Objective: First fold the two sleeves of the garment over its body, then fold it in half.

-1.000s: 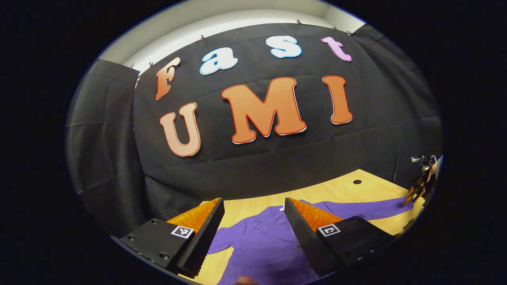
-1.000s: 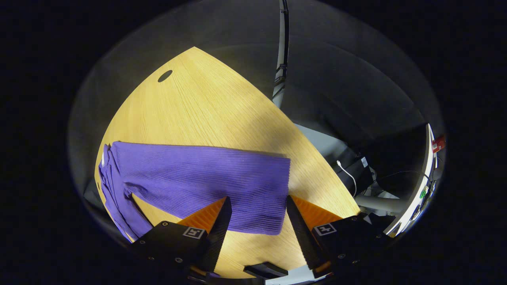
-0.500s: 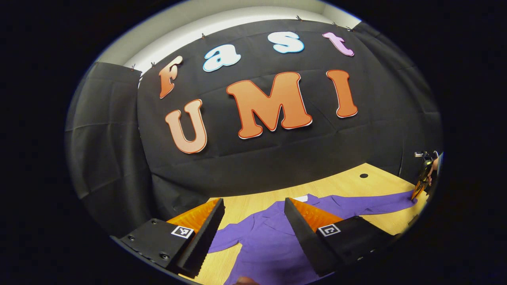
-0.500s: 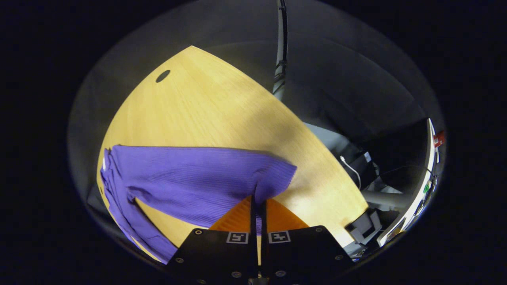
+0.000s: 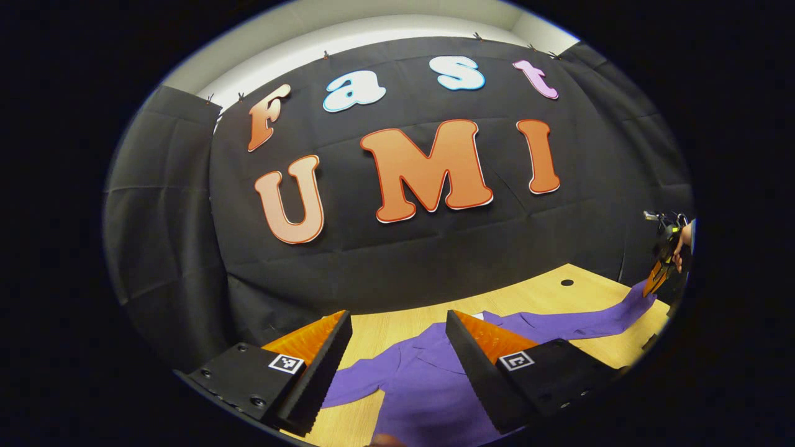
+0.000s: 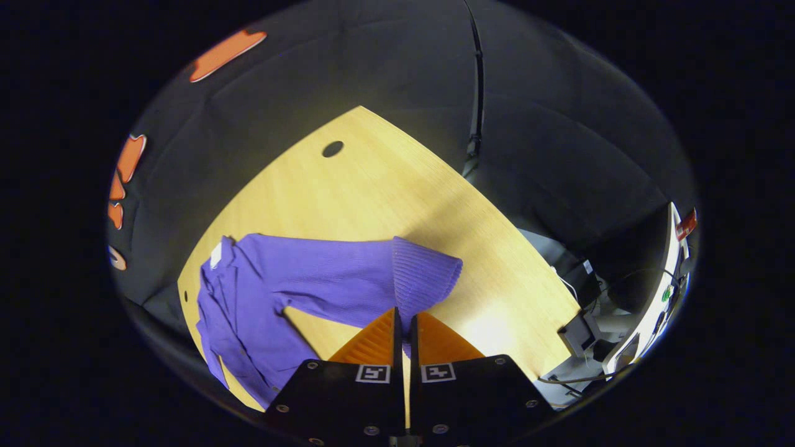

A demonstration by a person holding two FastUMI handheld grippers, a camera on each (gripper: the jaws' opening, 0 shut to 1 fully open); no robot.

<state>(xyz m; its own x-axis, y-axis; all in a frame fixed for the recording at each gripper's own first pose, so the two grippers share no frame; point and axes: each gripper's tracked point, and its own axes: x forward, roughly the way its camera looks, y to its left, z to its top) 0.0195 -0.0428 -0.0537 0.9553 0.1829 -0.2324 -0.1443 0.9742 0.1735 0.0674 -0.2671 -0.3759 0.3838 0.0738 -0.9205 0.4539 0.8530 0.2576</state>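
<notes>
Left tool (image 5: 397, 323): two wedge-shaped fingers (image 5: 323, 366) with serrated inner faces. Each is mounted on a black block with a flat top. Each block carries one square white-and-black fiducial marker (image 5: 286, 364) and round screw heads (image 5: 257, 401) along its lower edge.

Right tool (image 6: 405, 323): same construction. Two black blocks sit side by side, each with a square fiducial marker (image 6: 372, 373) near the inner edge and screw heads (image 6: 371, 429) below.

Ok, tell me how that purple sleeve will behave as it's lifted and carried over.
Probably floppy: the sleeve sags from the right gripper pinching its cuff. Likely light, since it lifts without dragging the garment. Its ribbed knit probably won't slip.
</notes>
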